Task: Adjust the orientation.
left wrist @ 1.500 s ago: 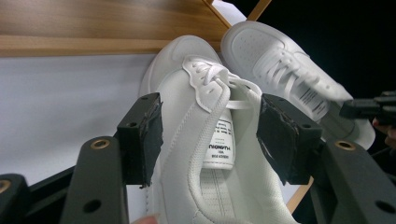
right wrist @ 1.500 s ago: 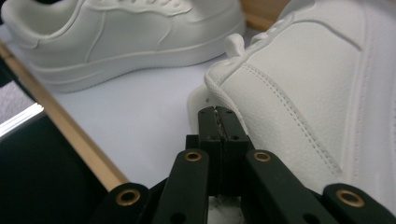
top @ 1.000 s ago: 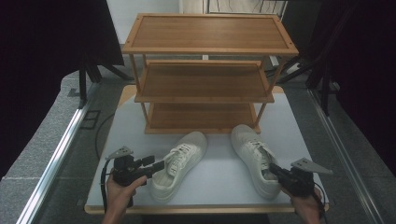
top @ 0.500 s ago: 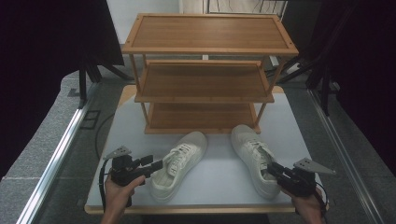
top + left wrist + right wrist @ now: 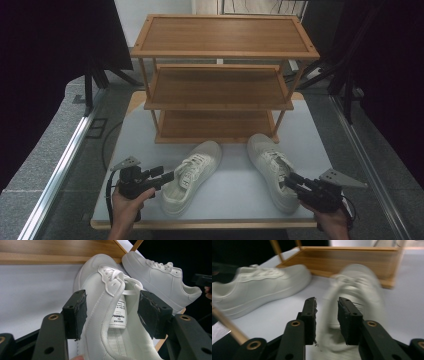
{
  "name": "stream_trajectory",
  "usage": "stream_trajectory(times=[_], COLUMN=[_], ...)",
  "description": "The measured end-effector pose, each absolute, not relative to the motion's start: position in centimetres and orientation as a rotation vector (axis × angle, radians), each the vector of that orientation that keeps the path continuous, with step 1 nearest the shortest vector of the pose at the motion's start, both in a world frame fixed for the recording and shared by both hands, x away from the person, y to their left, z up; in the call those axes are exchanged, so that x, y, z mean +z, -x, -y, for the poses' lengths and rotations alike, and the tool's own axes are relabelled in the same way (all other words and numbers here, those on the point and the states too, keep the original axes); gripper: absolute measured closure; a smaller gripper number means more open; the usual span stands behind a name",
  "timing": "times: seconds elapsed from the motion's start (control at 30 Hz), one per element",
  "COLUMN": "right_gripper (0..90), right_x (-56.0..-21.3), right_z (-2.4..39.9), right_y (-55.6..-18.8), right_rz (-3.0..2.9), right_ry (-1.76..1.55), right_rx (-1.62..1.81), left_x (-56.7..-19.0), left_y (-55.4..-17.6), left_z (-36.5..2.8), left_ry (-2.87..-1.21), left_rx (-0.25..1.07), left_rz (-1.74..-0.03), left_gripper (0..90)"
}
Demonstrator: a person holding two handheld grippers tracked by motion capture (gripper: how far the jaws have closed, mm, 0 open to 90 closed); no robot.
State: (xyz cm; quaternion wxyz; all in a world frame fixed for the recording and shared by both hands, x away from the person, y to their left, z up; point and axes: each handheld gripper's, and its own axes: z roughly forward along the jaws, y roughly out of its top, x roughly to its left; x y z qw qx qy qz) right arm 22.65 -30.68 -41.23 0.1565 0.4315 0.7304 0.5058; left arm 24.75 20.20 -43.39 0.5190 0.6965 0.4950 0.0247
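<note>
A wooden three-tier rack (image 5: 220,85) stands on the white table (image 5: 240,185), shelves bare

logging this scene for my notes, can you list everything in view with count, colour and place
shoe rack: one, brown wood, three shelves, at the far side of the table
left shoe: one, white, on the table in front of the rack, toe toward the rack
right shoe: one, white, on the table beside the other shoe, toe toward the rack
table: one, white top with a wooden edge, under everything
hands: two, at the table's near edge, one on each gripper
left gripper: one, black, open, its fingers astride the left shoe's collar
right gripper: one, black, at the right shoe's heel, its fingers apart with a narrow gap; that view is blurred
</note>
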Motion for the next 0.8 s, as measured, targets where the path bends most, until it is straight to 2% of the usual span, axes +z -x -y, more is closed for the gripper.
stream_trajectory(times=[0.17, 0.3, 0.8], right_gripper=[81.9, 89.7, 90.0], right_x=[-41.7, -43.0, -44.1], right_z=[26.6, 25.0, 29.4], right_y=[-21.6, -21.2, -20.7], right_rz=[-2.195, -2.259, -2.225], right_ry=[-1.178, -1.161, -1.289], right_rx=[1.206, 1.061, 1.076], left_x=[-43.3, -43.3, -43.3], left_y=[-24.8, -24.8, -24.9], left_z=[-20.3, -20.5, -20.6], left_ry=[-1.670, -1.662, -1.662], left_rx=[0.059, 0.058, 0.055], left_rz=[-1.187, -1.186, -1.188], left_gripper=[40.5, 40.5, 40.5])
